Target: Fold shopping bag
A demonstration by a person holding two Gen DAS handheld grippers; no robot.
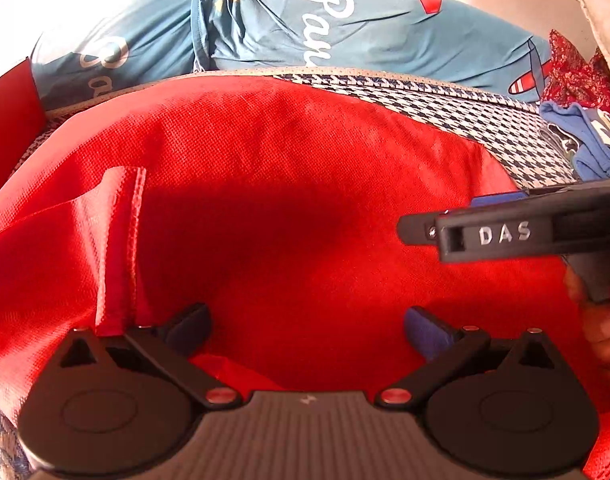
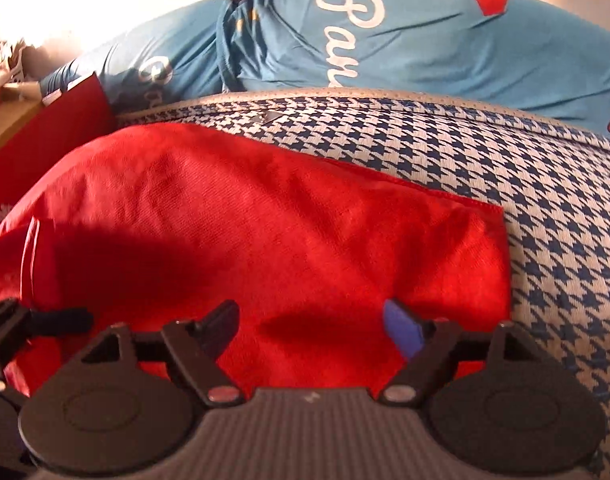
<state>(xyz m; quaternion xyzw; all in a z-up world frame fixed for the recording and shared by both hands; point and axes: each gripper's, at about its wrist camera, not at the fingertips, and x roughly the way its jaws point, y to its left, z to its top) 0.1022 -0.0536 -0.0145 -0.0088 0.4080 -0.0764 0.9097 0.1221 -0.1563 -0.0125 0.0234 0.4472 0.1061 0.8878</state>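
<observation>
Matt woven red bag (image 2: 265, 216) on houndstooth cloth cushion (image 2: 545, 184)

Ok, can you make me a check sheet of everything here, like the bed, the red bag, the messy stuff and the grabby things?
Surface: houndstooth-patterned blue and white cover, soft and bulging.
Job's things: red shopping bag lying flat on the cover; its handle strap sits near the left side.
Clutter: blue printed fabric behind the bag; crumpled red and blue cloths at far right.
Grippers: left hand-held gripper open above the bag; right hand-held gripper open, nothing between its fingers.
Cables: nothing seen.
Surroundings: bright, washed-out wall behind; little else can be made out.
</observation>
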